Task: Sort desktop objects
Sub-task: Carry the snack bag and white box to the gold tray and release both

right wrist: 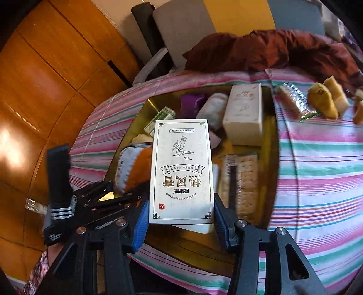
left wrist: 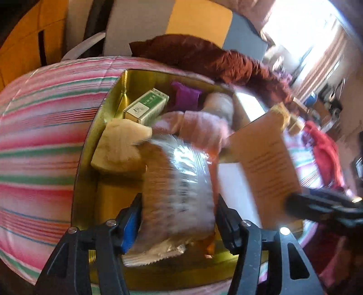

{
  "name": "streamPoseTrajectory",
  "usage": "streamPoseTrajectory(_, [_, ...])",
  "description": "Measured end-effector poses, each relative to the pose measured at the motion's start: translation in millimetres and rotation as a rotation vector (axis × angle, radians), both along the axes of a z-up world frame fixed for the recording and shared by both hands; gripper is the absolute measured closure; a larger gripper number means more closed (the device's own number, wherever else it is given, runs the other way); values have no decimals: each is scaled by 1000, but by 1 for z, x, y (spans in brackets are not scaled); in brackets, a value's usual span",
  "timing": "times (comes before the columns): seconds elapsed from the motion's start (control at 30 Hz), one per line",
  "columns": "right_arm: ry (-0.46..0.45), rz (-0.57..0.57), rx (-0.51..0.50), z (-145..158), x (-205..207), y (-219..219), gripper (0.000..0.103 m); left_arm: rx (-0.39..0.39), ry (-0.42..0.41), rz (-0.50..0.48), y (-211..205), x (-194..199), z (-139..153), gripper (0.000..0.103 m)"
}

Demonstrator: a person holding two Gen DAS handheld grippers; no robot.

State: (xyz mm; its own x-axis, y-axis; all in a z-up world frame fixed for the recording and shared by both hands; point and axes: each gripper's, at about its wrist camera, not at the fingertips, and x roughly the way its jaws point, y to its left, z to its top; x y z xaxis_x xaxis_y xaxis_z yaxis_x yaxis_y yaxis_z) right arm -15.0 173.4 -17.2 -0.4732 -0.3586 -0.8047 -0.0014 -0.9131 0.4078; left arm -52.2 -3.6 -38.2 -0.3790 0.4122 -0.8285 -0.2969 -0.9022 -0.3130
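Striped cloth covers the tabletop; wood panelling stands behind. A gold tray holds sorted items. Right claw pinches a white box above the tray. Left claw brackets a plastic-wrapped packet; pad contact cannot be determined.

Orange-brown wood floor in broad panels, sun glare patch at left. Counter under pink-green striped cloth. Grey chair at far edge, yellow panel behind. Dark red crumpled fabric on far side. Bright overexposed window with striped curtain.
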Motion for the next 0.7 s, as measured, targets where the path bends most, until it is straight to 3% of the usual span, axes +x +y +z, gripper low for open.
streamPoseTrajectory(0.33, [1, -23, -4, -3, -16, -14, 52, 71, 157, 174, -39, 21, 49, 36])
streamPoseTrajectory(0.5, [12, -81, 75, 0, -30, -12, 52, 100, 122, 225, -49, 18, 44, 34])
streamPoseTrajectory(0.63, [-23, -129, 69, -3, -35, -2, 50, 90, 116, 241, -51, 22, 38, 34])
streamPoseTrajectory(0.7, [-22, -165, 55, -2, -29, 6, 41, 78, 122, 236, -49, 26, 38, 34])
